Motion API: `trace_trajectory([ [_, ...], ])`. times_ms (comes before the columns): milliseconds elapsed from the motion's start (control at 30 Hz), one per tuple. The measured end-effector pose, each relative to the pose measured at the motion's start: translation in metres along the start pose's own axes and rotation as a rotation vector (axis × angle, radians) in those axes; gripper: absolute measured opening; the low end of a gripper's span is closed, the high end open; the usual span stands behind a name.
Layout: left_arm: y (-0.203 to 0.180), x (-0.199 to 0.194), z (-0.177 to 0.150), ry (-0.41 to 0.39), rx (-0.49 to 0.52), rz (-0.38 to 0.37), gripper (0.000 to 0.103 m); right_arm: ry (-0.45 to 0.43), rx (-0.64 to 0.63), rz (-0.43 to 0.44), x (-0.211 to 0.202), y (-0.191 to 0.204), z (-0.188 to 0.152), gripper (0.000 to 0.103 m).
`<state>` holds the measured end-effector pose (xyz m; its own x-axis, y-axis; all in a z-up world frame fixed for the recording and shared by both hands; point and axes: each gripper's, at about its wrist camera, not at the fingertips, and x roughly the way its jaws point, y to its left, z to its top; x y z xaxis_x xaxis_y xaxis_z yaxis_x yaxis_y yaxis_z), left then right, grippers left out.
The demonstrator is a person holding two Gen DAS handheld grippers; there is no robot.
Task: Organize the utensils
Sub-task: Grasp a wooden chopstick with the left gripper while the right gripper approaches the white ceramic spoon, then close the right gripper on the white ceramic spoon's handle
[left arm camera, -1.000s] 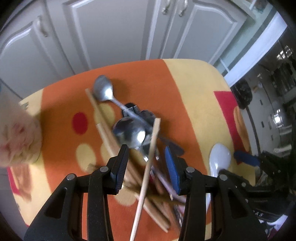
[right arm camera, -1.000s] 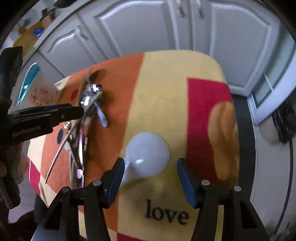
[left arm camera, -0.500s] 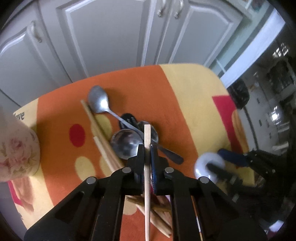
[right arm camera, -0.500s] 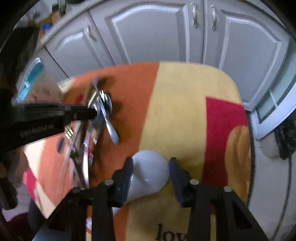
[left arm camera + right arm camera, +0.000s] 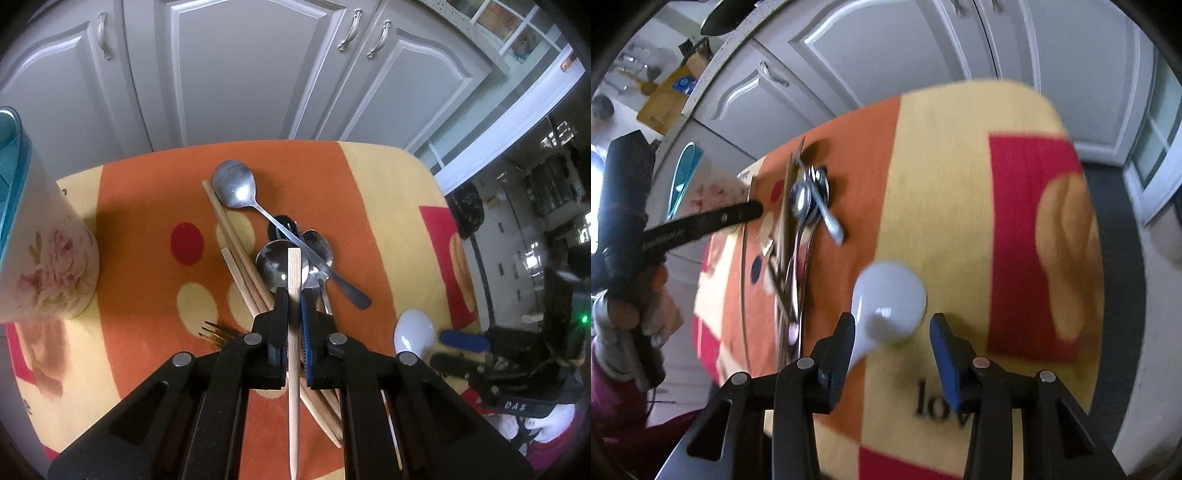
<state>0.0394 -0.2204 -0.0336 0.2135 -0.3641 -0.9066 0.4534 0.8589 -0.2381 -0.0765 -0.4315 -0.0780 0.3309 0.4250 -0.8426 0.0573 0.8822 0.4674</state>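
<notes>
My left gripper [image 5: 294, 295] is shut on a pale wooden chopstick [image 5: 294, 269], held just above a pile of utensils: a metal spoon [image 5: 236, 186], more chopsticks [image 5: 236, 243], a second spoon bowl [image 5: 275, 264] and a gold fork [image 5: 216, 330]. My right gripper [image 5: 892, 328] straddles a white ceramic spoon [image 5: 890, 299] that lies on the cloth; its jaws are opening, and the blue right pad stands apart from the spoon's bowl. The same white spoon [image 5: 413, 332] shows at the right of the left wrist view.
A floral cup [image 5: 48, 266] with a teal rim stands at the table's left. The tablecloth [image 5: 960, 166] is orange, yellow and red, with the table's edge close behind. Grey cabinet doors [image 5: 240, 74] lie beyond. A person's sleeve [image 5: 613, 387] shows at the left.
The left gripper closed on the chopstick and raised it off the pile. The right gripper narrowed around the white spoon, then widened again.
</notes>
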Motion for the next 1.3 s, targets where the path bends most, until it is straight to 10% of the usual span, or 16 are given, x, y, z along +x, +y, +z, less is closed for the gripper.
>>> trace_trajectory([
  [500, -0.001, -0.007, -0.004, -0.006, -0.009, 0.003, 0.005, -0.056, 0.036, 0.278, 0.036, 0.016, 0.024, 0.035],
  [1000, 0.003, -0.003, -0.003, 0.008, -0.026, -0.033, 0.005, 0.131, -0.174, 0.236, 0.058, 0.052, 0.063, 0.034],
  [1100, 0.002, -0.002, -0.002, 0.009, -0.023, -0.035, 0.005, 0.135, -0.2, 0.219, 0.057, 0.056, 0.058, 0.009],
  [1300, 0.003, -0.014, -0.006, -0.004, -0.032, -0.047, 0.005, 0.051, -0.228, 0.198, 0.028, 0.06, 0.051, 0.005],
])
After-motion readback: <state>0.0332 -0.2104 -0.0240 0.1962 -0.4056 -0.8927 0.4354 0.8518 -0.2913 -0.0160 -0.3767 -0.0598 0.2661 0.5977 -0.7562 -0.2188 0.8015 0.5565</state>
